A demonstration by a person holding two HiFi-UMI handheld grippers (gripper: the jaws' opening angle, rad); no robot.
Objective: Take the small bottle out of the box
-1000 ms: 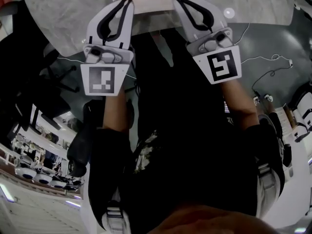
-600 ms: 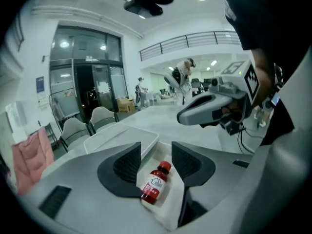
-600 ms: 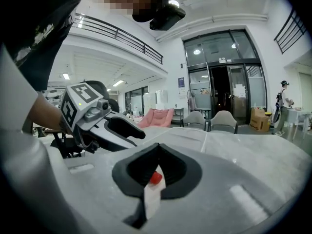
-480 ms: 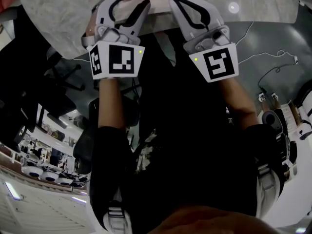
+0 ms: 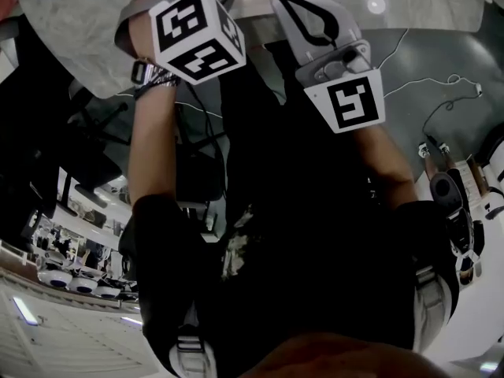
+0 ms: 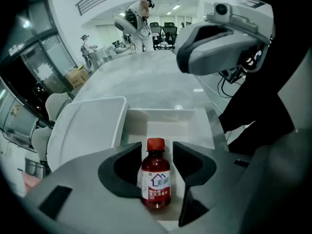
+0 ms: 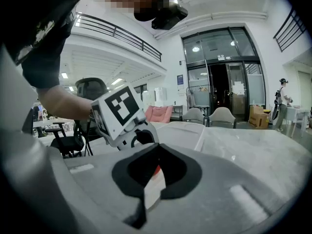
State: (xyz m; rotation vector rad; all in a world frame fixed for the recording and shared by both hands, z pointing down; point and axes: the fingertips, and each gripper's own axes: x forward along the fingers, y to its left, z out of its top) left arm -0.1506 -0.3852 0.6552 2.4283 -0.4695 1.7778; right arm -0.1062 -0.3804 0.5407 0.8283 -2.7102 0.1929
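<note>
I'm pointing my left tool (image 6: 157, 149) down into the white box (image 6: 163, 123) on the surface. Its jaws have just been opening and are standing spread, with the small bottle (image 6: 156, 182) upright between them, pads not pressing on it. My right tool (image 7: 156, 147) is hanging just right of it, jaws pressed together.

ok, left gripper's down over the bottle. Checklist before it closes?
1. Jaws of left gripper apart, having just been opening: ok.
2. The small bottle upright between them: ok.
3. The pads pressing on it: not ok, no grip yet.
4. The box open, lid off to its side: ok.
5. The right gripper shut and off to the side of the lift path: ok.
</note>
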